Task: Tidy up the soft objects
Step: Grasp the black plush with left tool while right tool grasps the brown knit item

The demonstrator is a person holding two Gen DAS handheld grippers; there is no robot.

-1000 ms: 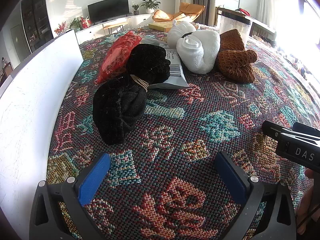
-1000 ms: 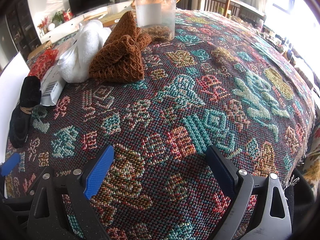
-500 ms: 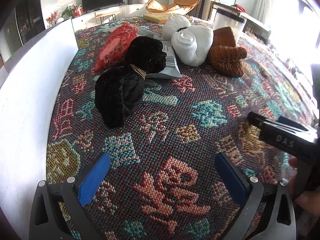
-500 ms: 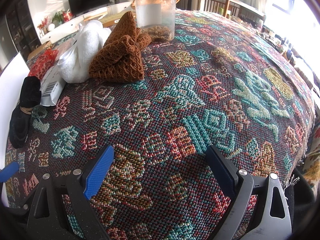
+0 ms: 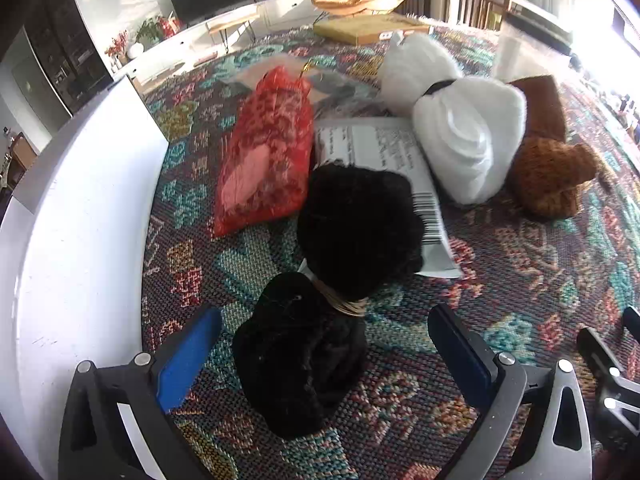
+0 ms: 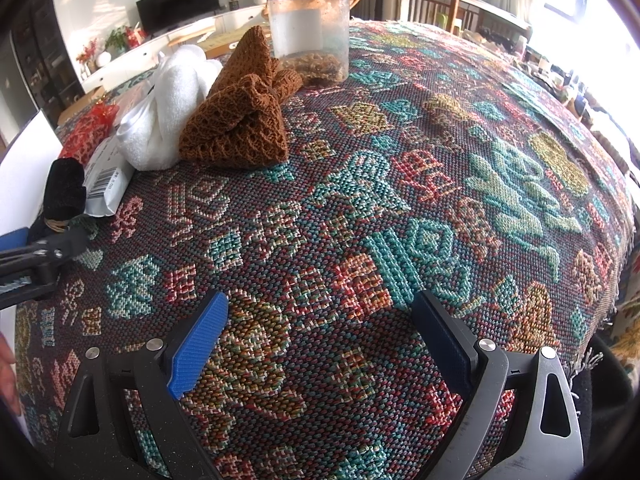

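A black fuzzy bundle [image 5: 304, 360], tied at its waist with a gold band, lies on the patterned tablecloth [image 5: 520, 264]. Its near lobe sits between the spread fingers of my left gripper [image 5: 322, 320], which is open and touches nothing firmly. Behind it lie a red mesh bag [image 5: 264, 152], a white fluffy bundle [image 5: 468, 140] and a brown knitted piece [image 5: 548, 176]. My right gripper [image 6: 320, 320] is open over bare cloth, far from the brown knit [image 6: 240, 128], the white bundle [image 6: 168, 120] and the black bundle [image 6: 64, 192].
A white board [image 5: 80, 240] borders the cloth on the left. A white barcoded packet [image 5: 400, 160] lies under the black bundle's far lobe. A clear jar with a black lid [image 6: 308, 32] stands behind the brown knit. The table's fringed edge [image 6: 600, 352] drops away at the right.
My left gripper has moved forward and left until its open fingers straddle the black bundle's near lobe. The right gripper has stayed almost still.
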